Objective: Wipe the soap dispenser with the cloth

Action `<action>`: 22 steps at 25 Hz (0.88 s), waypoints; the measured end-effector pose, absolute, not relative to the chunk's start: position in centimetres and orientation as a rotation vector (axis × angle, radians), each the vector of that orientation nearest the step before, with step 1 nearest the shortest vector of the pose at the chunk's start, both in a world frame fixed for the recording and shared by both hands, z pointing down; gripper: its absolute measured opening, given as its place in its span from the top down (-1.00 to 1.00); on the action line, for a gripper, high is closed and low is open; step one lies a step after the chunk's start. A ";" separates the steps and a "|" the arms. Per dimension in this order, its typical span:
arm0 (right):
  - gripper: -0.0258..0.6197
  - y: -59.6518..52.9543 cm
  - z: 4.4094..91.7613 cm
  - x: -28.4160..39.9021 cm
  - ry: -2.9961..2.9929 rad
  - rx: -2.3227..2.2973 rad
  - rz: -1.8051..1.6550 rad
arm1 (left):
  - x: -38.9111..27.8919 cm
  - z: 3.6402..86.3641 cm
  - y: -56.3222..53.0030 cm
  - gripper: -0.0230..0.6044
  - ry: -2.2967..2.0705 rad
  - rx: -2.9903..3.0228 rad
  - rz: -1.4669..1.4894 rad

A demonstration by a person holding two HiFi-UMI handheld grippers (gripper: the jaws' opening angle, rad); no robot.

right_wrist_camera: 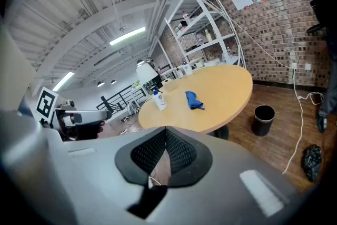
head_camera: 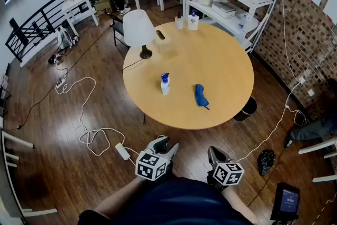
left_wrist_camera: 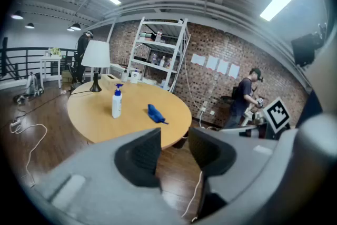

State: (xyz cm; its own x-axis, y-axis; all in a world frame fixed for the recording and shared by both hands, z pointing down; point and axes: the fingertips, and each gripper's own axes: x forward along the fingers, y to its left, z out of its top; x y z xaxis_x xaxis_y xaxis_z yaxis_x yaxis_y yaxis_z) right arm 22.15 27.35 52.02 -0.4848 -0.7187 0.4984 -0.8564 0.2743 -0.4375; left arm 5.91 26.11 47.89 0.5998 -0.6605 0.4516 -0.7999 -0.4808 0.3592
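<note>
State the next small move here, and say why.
Probably carry the right gripper forward to the cloth, opening it on the way: it hangs well short of the table, shut and empty, and the cloth lies on its side of the dispenser.

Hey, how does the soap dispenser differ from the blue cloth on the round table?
The soap dispenser stands upright; the cloth lies limp and bunched. The soap dispenser is white with a blue top; the cloth is blue all over. In the head view the soap dispenser sits left of the cloth, apart from it. Both rest on the round wooden table.
</note>
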 end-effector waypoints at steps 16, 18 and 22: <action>0.28 -1.3 62.0 19.0 -1.926 1.493 0.895 | -4.5 56.7 -1.9 0.05 -1.151 2.486 0.764; 0.19 -2.8 64.2 19.1 -1.871 1.462 0.923 | -4.1 58.4 -2.4 0.00 -1.142 2.458 0.801; 0.15 -5.1 67.6 19.0 -1.798 1.437 0.985 | -3.4 61.3 -3.7 -0.06 -1.153 2.394 0.843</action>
State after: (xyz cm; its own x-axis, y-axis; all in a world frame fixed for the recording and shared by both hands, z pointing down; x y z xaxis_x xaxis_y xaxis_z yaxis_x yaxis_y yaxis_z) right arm 19.00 -5.07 67.63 -0.2088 -0.5091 0.8350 -0.9777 0.1268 -0.1672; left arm -3.39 -3.74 61.30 0.4912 -0.5837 0.6466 -0.7931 -0.6066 0.0549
